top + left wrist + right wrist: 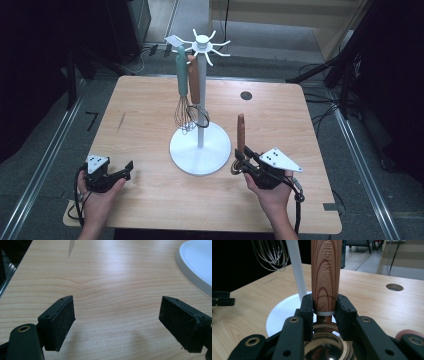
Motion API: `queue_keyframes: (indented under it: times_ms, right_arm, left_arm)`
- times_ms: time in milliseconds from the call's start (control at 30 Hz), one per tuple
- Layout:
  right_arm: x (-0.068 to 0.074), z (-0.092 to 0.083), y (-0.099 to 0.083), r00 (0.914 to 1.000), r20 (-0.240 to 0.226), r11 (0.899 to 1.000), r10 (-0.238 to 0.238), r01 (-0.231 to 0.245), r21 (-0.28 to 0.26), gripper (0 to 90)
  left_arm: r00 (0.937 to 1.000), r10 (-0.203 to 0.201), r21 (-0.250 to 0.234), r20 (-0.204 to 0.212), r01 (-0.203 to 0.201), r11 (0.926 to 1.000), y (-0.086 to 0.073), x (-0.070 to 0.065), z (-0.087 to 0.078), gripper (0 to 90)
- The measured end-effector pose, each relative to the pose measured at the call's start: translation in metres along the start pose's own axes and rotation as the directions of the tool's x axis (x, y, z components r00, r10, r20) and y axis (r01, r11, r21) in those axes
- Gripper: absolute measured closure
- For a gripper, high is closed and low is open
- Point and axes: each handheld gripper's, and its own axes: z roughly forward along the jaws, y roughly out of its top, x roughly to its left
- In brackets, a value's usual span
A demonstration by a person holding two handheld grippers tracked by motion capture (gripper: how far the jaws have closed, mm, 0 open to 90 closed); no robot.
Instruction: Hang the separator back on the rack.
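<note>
The table (pixel 150 115) is a pale, fine-grained wooden slab with rounded corners and a small round hole (pixel 246 95) toward one o'clock. At its centre stands the white rack (pixel 200 148): a smooth disc base, a slim round post and a crown of short curved hooks at twelve o'clock. From those hooks hang a wire whisk (pixel 183 85) with a matt teal handle and a second utensil (pixel 195 80) with a brown wooden handle and a dark loop at its foot; the two hang just beside each other.

At four o'clock from the base, my right gripper (pixel 243 161) pinches a wood-handled ladle (pixel 241 132); its handle stands upright, cylindrical, with bold reddish grain and stamped lettering. In the right gripper view the black jaws of the right gripper (pixel 325 307) press on the handle's lower end just above a white collar, and a polished, mirror-bright bowl (pixel 325 347) sits below them.

At eight o'clock, my left gripper (pixel 125 170) rests at the table's edge; in the left gripper view its jaws stand wide apart over bare wood, with rough black rectangular pads (pixel 63 323).
</note>
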Motion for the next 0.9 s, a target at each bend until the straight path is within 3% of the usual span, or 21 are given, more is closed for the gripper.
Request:
queue_keyframes:
  times_ms: [100, 233, 433, 900]
  right_arm:
    - [0.005, -0.001, 0.005, 0.9999, -0.013, 1.0, 0.008, -0.008, -0.013, 71.5]
    - [0.012, -0.001, 0.012, 0.9997, -0.024, 1.0, -0.01, 0.009, -0.019, 71.5]
    - [0.018, 0.0, 0.023, 0.9998, -0.02, 0.999, -0.003, 0.002, -0.039, 71.5]
    - [0.032, 0.004, 0.05, 0.9991, -0.031, 0.996, -0.03, 0.028, -0.084, 71.5]
  left_arm:
    - [1.0, 0.006, 0.001, -0.003, -0.006, 1.0, 0.0, -0.001, 0.0, 13.1]
    - [0.9991, 0.013, -0.007, 0.04, -0.012, 0.9999, -0.001, 0.0, -0.002, 8.9]
    - [0.9973, 0.015, -0.016, 0.072, -0.014, 0.9998, -0.001, 0.001, -0.004, 2.7]
    - [0.998, 0.034, -0.021, 0.053, -0.033, 0.9992, -0.003, -0.001, -0.007, 0.0]
